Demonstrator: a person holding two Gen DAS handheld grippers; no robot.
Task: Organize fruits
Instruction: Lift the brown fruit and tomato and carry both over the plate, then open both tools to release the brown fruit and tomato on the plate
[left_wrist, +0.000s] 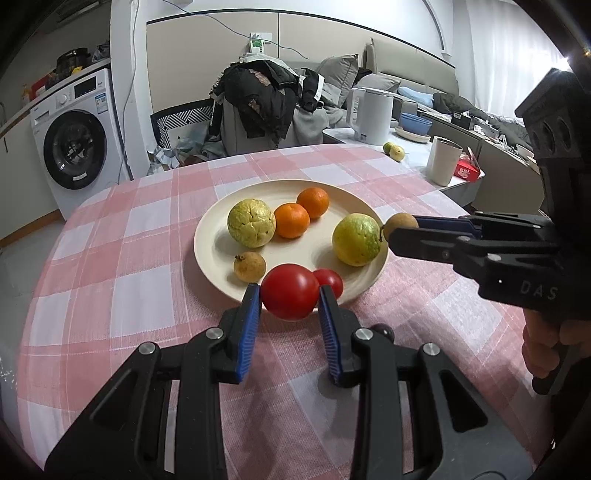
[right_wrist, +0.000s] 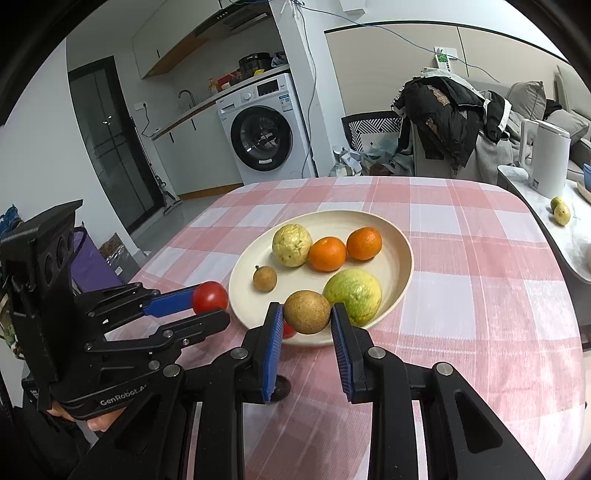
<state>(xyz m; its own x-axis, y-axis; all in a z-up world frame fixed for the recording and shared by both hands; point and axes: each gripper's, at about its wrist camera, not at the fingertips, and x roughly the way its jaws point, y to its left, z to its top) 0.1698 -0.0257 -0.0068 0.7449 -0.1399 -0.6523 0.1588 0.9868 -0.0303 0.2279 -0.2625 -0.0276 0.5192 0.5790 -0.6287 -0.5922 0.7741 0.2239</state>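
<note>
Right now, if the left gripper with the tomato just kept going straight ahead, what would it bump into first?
Probably the smaller tomato lying on the plate just behind the tomato that the left gripper holds. Depth is hard to judge; it might clip the plate's near rim first.

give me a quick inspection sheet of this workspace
surface: table under pink checked cloth, flat
job's things: cream plate holds two green-yellow fruits, two oranges, a small brown fruit, a small tomato
clutter: white cup, kettle, two loose fruits on the side counter
grippers: left gripper shut on large tomato; right gripper shut on brown fruit
cables: wire along the wall
surroundings: washing machine, clothes pile, sofa
</note>
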